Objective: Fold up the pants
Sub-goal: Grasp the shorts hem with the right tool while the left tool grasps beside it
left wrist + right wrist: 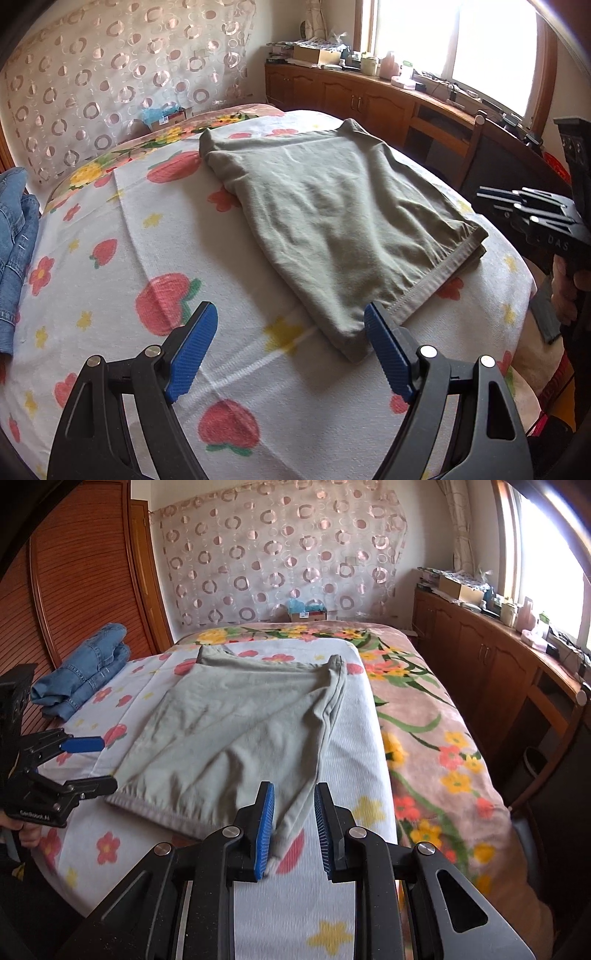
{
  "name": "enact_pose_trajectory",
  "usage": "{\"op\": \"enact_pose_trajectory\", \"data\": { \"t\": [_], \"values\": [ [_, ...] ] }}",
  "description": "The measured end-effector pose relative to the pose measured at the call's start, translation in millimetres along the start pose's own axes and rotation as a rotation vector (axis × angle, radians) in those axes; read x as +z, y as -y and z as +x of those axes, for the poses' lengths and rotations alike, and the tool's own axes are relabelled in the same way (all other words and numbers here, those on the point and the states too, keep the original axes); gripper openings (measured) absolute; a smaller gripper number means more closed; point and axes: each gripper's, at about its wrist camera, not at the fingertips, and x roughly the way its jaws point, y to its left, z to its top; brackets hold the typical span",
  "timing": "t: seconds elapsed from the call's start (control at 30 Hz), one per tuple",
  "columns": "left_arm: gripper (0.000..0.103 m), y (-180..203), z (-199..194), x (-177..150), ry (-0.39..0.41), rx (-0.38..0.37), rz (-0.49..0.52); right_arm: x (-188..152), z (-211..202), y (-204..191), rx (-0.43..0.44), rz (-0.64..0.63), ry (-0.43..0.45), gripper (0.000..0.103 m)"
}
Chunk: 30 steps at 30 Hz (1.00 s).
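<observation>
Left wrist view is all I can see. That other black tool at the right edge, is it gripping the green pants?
Observer: No. The right gripper has its jaws apart, and a corner of the pants lies loose between them.
Operator: And the blue denim at my left edge?
Observer: That's a pair of folded jeans, stacked beside a slatted wooden door that your view doesn't show.
</observation>
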Motion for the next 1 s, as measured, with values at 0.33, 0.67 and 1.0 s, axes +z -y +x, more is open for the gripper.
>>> {"op": "enact_pose_trajectory", "data": {
  "t": [0.33, 0.67, 1.0],
  "values": [
    [0.083, 0.7, 5.5, -4.3, -0.013, -0.006, -0.002, -3.5, 10.7, -7.5, 0.033, 0.008, -0.047, 0.023],
    [0.078, 7.5, -6.7, -5.4, 0.011, -0.051, -0.003, -2.2, -6.2, -14.5, 0.07, 0.015, 0.009, 0.01],
    [0.049, 15.4, 0.9, -10.2, -0.025, -0.115, 0.004, -17.5, 8.7, -14.6, 0.049, 0.041, -0.031, 0.01]
  ]
}}
